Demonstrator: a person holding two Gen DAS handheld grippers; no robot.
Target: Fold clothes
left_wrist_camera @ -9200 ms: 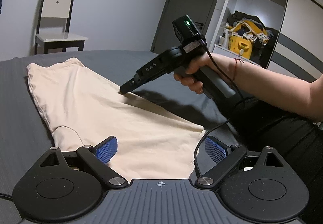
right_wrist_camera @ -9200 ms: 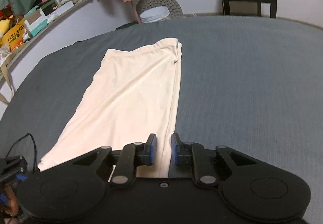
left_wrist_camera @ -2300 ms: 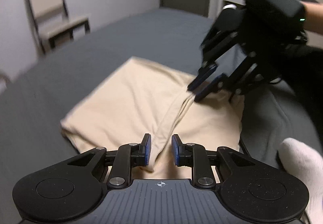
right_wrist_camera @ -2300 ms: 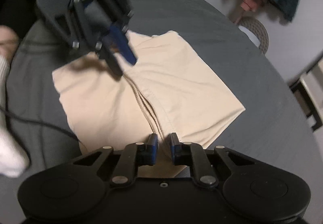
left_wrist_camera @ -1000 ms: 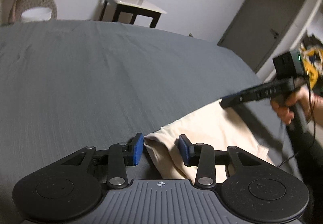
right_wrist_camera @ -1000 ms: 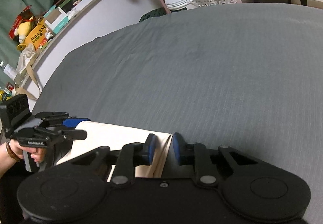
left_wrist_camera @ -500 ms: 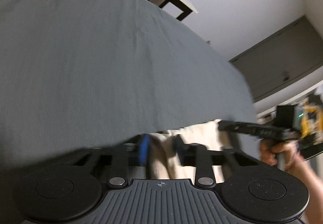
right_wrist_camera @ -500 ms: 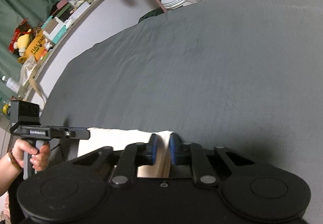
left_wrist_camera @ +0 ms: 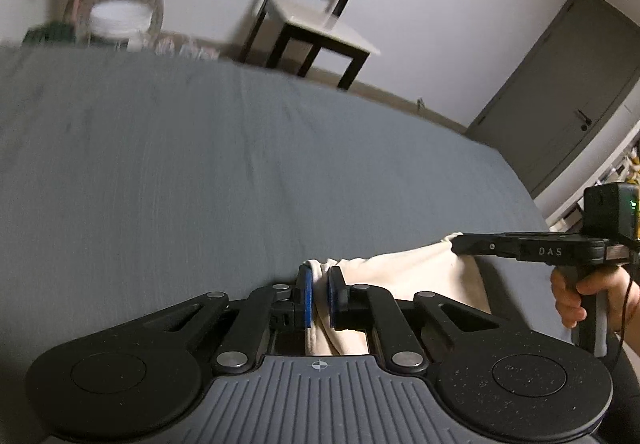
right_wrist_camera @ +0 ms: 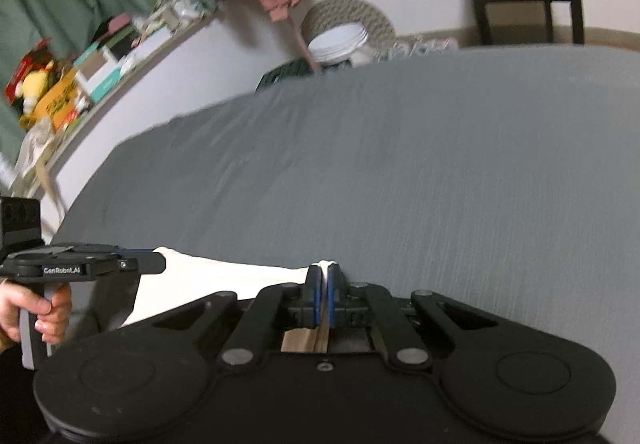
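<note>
Cream garment [left_wrist_camera: 416, 276] now lifted, stretched between both clamped grippers [left_wrist_camera: 318, 294] [right_wrist_camera: 323, 296] above bed [left_wrist_camera: 200, 171].

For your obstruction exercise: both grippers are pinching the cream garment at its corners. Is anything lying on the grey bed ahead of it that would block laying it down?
Nothing visible does. The left gripper and right gripper hold the cream garment stretched between them, and the grey bed ahead shows only bare sheet. The chair stands beyond the bed's far edge.
</note>
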